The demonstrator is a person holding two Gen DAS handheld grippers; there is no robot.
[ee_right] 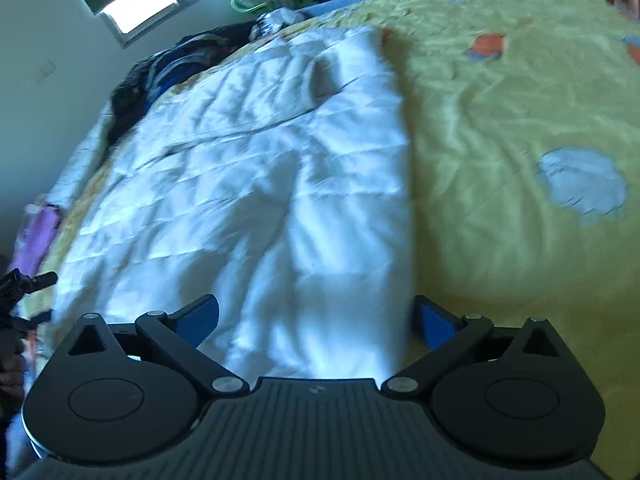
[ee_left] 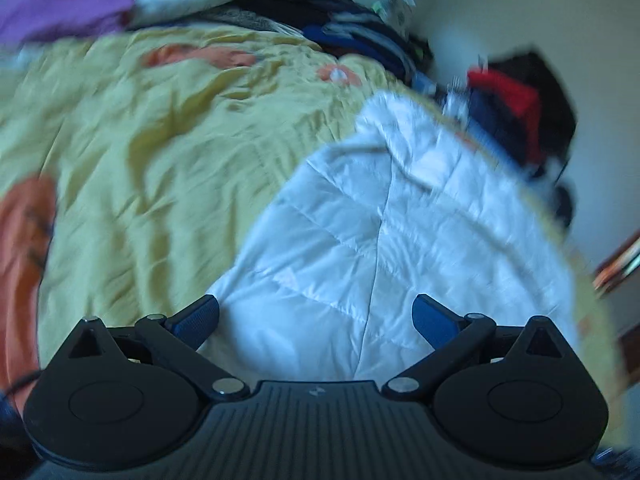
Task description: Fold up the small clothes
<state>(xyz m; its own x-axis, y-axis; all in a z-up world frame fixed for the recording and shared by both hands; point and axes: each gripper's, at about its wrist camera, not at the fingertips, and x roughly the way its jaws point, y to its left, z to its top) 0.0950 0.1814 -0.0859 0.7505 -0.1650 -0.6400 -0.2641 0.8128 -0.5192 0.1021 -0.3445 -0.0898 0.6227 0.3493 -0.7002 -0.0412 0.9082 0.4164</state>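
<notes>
Yellow bedspread (ee_right: 500, 128) covers the bed, wrinkled. White quilted garment (ee_right: 256, 184) lies flat on it, one long edge straight, far end near the bed's far edge beside a dark clothes pile (ee_left: 360, 28). Left gripper (ee_left: 316, 320) and right gripper (ee_right: 316, 320): jaws spread wide, holding nothing, both above the garment's near end. Risk: pinching bedspread along with the slippery fabric; frames blurred, so aim uncertain

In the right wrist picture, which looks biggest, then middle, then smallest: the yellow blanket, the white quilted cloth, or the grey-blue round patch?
1. Yellow blanket and white quilted cloth: they look about alike, and the cloth lies nearer the camera, so no ranking.
2. Grey-blue round patch, clearly smallest.
</notes>
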